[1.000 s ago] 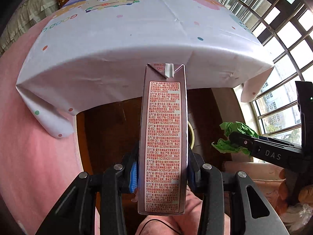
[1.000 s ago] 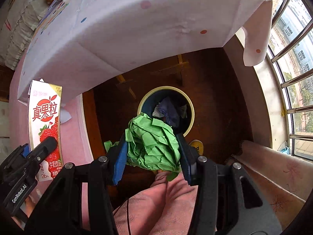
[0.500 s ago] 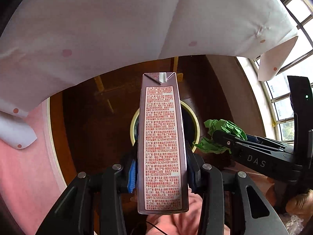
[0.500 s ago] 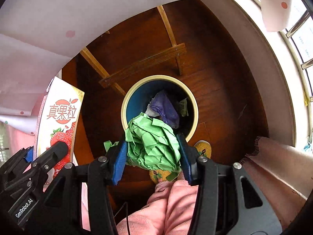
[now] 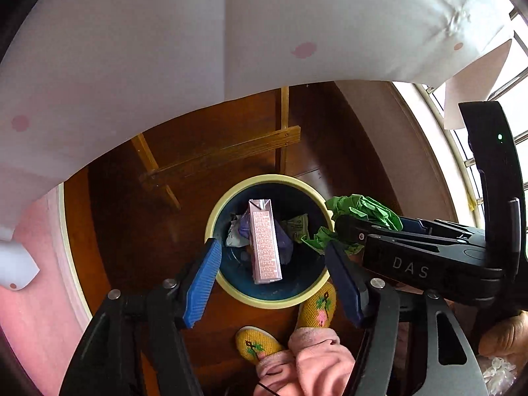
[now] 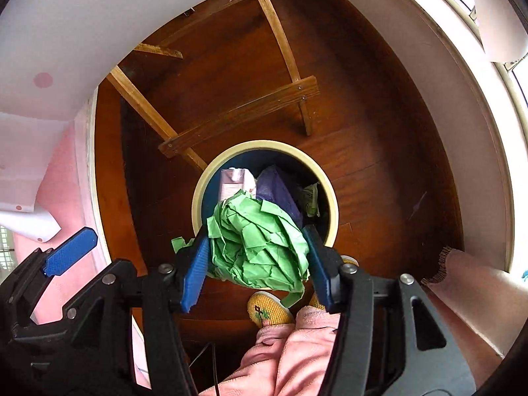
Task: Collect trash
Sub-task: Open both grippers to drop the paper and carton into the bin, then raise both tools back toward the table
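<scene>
Carton [image 5: 265,243] inside round bin [image 5: 227,288]; crumpled paper [image 6: 257,247] gripped.

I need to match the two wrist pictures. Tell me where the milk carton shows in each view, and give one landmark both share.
Left wrist: the milk carton lies in the middle of the bin, below centre, between the open left tongs.
Right wrist: only the carton's top shows, upper left in the bin, behind the green paper wad clamped by the right tongs.
Shared landmark: the bin's yellow rim.

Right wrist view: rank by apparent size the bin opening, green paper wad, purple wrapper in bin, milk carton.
1. Bin opening
2. Green paper wad, close to the camera, so inflated
3. Purple wrapper and milk carton: both partly hidden, too close to rank
</scene>
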The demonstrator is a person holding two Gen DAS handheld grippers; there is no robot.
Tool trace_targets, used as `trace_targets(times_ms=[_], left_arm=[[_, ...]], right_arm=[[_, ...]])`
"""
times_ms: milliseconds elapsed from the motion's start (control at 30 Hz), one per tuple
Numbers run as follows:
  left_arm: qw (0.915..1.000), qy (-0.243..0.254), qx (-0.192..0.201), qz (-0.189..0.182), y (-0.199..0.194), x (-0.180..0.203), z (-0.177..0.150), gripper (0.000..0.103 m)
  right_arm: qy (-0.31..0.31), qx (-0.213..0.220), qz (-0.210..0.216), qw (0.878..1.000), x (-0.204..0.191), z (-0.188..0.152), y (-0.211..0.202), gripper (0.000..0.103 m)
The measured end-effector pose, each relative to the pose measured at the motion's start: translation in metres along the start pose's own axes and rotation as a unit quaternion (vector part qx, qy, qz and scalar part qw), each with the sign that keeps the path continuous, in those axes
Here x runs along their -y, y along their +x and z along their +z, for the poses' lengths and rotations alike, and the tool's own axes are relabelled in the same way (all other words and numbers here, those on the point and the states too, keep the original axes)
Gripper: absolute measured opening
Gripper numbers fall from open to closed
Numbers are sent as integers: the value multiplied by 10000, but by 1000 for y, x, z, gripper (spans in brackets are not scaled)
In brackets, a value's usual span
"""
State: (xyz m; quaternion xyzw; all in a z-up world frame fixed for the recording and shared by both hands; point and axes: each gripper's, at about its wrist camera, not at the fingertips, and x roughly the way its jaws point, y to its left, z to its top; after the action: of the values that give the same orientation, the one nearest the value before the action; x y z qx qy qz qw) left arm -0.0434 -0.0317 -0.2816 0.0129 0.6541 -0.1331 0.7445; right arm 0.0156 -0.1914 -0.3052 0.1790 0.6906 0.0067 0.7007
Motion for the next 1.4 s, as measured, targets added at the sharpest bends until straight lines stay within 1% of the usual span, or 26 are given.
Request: trace_targets(times_ms=[33,133,267,367,633,800,1033,1167,1400], left_arm=[[10000,-50,16,25,-1,-3,1,76],[9998,-181,52,113,-3,-11,8,76],[9990,-352,92,256,-13,-20,6,76],[9982,-475,89,356,-21,-26,4,76],[9965,-686,115,468,-66,-33,-3,76],[9957,-716,270,519,-111,-30,2,76],[9934,-792,610,560,-185,-26,17,76],[9911,-831,854,587,-231,-23,27,76],[9848,-874,1275,796,-306,-20,48,76]], right_arm=[[-15,5,-23,10000,0,1,1,55],[-101,43,7,9999,-1,0,-2,58],[-248,15,-7,9997,-6,-6,-5,62],[-298,-36,-8,9996,-9,-10,-10,62],[-375,-44,18,9993,-18,-20,-45,62],[-443,48,71,9990,-31,-18,-83,63],[-663,270,163,9973,-59,-8,-152,63],[-903,359,200,9951,-77,-4,-191,63],[-1260,547,292,9901,-100,6,-253,63]])
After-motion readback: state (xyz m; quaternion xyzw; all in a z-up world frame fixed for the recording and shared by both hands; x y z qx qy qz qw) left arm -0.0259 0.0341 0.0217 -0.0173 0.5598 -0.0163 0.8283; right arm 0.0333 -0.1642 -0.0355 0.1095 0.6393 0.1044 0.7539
